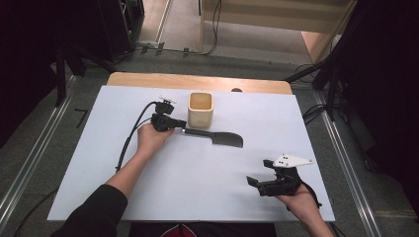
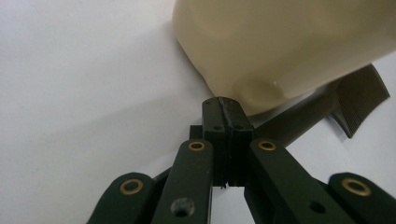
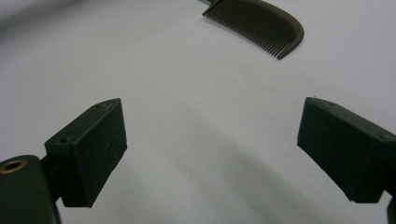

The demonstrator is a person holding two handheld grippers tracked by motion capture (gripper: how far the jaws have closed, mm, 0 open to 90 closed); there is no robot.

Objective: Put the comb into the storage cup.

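Note:
A dark comb point(image 1: 217, 138) lies flat on the white table point(image 1: 99, 163), its long handle pointing left. Just behind it stands a cream square cup point(image 1: 200, 109). My left gripper point(image 1: 174, 123) is low at the handle's left end. Its pads point(image 2: 215, 122) are pressed together, and the comb handle point(image 2: 299, 116) runs out from under the right pad toward the cup point(image 2: 289, 42). My right gripper point(image 1: 257, 184) rests near the table's front right edge with its jaws wide apart and nothing between them. Its view looks across bare table to the comb's teeth point(image 3: 261, 21).
A strip of wooden tabletop point(image 1: 197, 81) shows beyond the white sheet. Metal rails point(image 1: 29, 163) run along both sides on the carpeted floor. Cables point(image 1: 129, 140) trail from the left gripper across the table's left half.

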